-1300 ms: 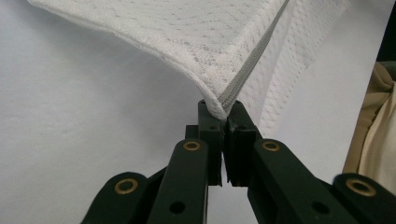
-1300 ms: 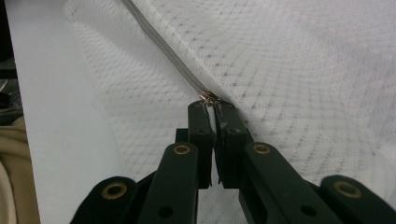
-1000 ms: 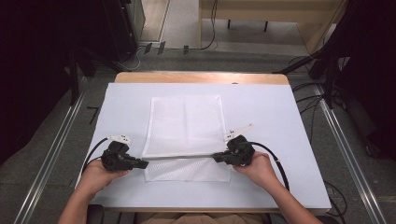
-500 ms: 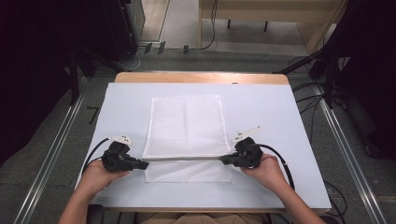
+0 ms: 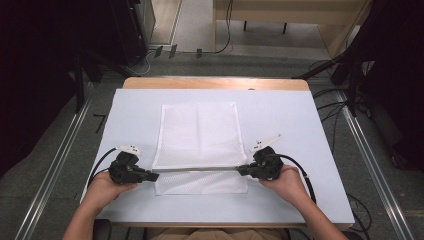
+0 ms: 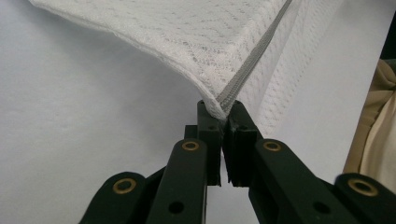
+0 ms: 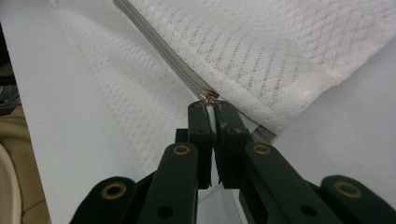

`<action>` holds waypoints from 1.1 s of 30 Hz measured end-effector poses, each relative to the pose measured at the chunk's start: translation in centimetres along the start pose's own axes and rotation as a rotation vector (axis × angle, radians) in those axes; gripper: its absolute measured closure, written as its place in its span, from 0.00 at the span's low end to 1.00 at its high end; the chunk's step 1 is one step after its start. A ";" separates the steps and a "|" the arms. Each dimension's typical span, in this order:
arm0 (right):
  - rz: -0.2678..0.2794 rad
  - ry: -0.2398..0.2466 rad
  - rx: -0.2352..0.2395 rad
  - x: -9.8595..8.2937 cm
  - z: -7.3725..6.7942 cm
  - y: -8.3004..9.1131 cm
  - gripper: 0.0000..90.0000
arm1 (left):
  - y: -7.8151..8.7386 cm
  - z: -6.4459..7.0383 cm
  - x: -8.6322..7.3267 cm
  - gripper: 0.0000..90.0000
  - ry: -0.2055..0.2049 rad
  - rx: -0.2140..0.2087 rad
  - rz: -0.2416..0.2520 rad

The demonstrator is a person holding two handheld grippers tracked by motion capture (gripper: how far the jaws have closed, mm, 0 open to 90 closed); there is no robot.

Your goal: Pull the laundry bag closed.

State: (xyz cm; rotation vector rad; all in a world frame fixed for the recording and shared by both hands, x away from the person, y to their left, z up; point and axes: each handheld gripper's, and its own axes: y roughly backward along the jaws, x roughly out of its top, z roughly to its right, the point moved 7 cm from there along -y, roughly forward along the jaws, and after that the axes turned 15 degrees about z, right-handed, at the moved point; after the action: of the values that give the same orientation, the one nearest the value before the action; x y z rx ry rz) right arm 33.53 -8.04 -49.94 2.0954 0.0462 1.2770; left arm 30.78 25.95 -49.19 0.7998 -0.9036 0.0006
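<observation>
Now both grippers (image 5: pixel 152 176) (image 5: pixel 243 170) clamp bag (image 5: pixel 199 134) edge, table (image 5: pixel 310 130) open

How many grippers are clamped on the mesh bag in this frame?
2. The left gripper is shut on the left end of the white mesh bag at its grey zipper; the right gripper is shut on the zipper's right end, at the slider.

A pale blue tabletop (image 5: pixel 300 130) with a wooden far edge sits on a grey floor (image 5: pixel 60 165). Metal rails (image 5: pixel 55 165) run along both sides, cables (image 5: pixel 145 62) trail beyond the far edge, and dark equipment (image 5: pixel 60 45) looms left and right.
</observation>
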 end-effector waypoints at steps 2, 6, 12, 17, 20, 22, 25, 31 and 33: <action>0.002 -0.001 -0.001 0.0 0.0 -0.1 0.97 | 0.0 0.0 0.0 0.95 -0.001 0.005 -0.001; -0.008 0.000 -0.001 -0.1 0.0 -0.3 0.97 | 0.1 -0.1 0.0 0.91 0.007 0.001 0.000; 0.009 -0.016 0.000 0.0 0.6 -0.4 0.85 | 0.0 -0.2 0.7 0.61 -0.006 0.021 0.044; 0.044 0.011 0.013 0.4 0.3 -0.3 0.77 | 0.2 -0.3 1.5 0.49 -0.014 0.046 0.107; 0.069 0.031 -0.007 0.6 0.3 -0.3 0.68 | 0.2 -0.6 1.9 0.46 0.009 0.060 0.138; 0.076 0.034 -0.013 0.7 0.4 -0.4 0.64 | 0.2 -0.8 2.0 0.45 0.010 0.074 0.142; 0.090 0.040 -0.053 0.8 1.0 -0.4 0.55 | 0.6 -1.2 2.0 0.43 0.021 0.099 0.165; 0.110 0.002 -0.105 1.2 1.7 0.4 0.49 | 1.5 -1.8 2.0 0.41 0.046 0.144 0.202; 0.128 -0.008 -0.117 1.4 1.9 0.8 0.48 | 1.6 -1.9 2.1 0.41 0.043 0.153 0.212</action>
State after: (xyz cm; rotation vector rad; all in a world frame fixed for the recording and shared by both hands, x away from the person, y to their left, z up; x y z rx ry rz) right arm 35.54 -9.20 -48.97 2.0294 -0.1647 1.3136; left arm 32.94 27.59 -47.41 0.8389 -0.9520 0.2749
